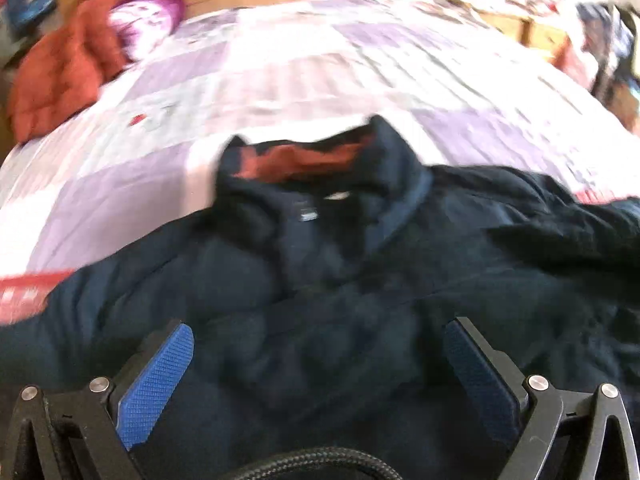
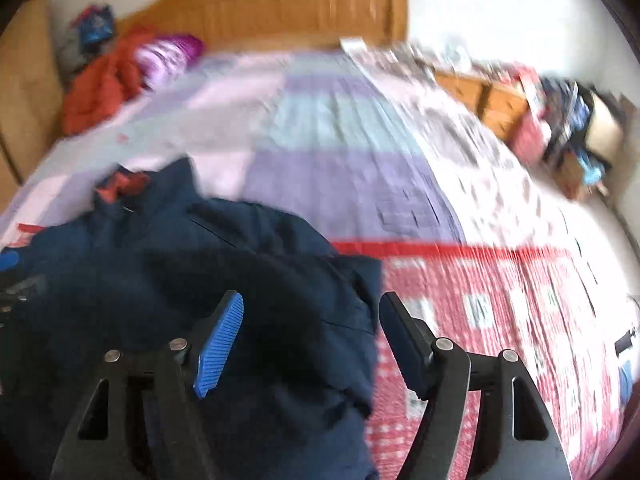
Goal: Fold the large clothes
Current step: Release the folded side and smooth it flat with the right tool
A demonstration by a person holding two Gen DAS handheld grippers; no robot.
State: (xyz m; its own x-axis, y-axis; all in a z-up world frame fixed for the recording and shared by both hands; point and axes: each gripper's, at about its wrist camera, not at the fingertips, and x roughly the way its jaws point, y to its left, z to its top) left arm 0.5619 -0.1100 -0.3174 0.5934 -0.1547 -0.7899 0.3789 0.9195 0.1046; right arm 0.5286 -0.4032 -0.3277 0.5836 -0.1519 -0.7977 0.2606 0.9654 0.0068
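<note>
Nearest in the left wrist view, the left tool [image 1: 319, 344] hangs over the body of a dark navy padded jacket [image 1: 320, 264], its blue-padded fingers [image 1: 156, 384] spread well apart with nothing between them but the fabric below. In the right wrist view, the right tool [image 2: 311, 316] is likewise apart and empty, poised over the jacket's [image 2: 200, 280] right edge: its left finger sits above the dark cloth, its right finger above the red-and-white patterned end of the patchwork quilt [image 2: 500, 320].

The jacket lies crumpled across the near part of the bed, collar pointing away and showing a rust-orange lining [image 1: 300, 160]. Whether either tool touches the cloth is lost in the blur.

Beyond the collar the quilt [image 1: 280, 80] runs in lilac, pale green and white squares. At the far left lie a rumpled orange-red quilted garment [image 1: 64, 68] and, just beside it, a purple-and-white pillow [image 1: 148, 20]. Behind them stands a wooden headboard [image 2: 280, 12]. At the far right, a cluttered wooden bedside cabinet [image 2: 500, 100].
</note>
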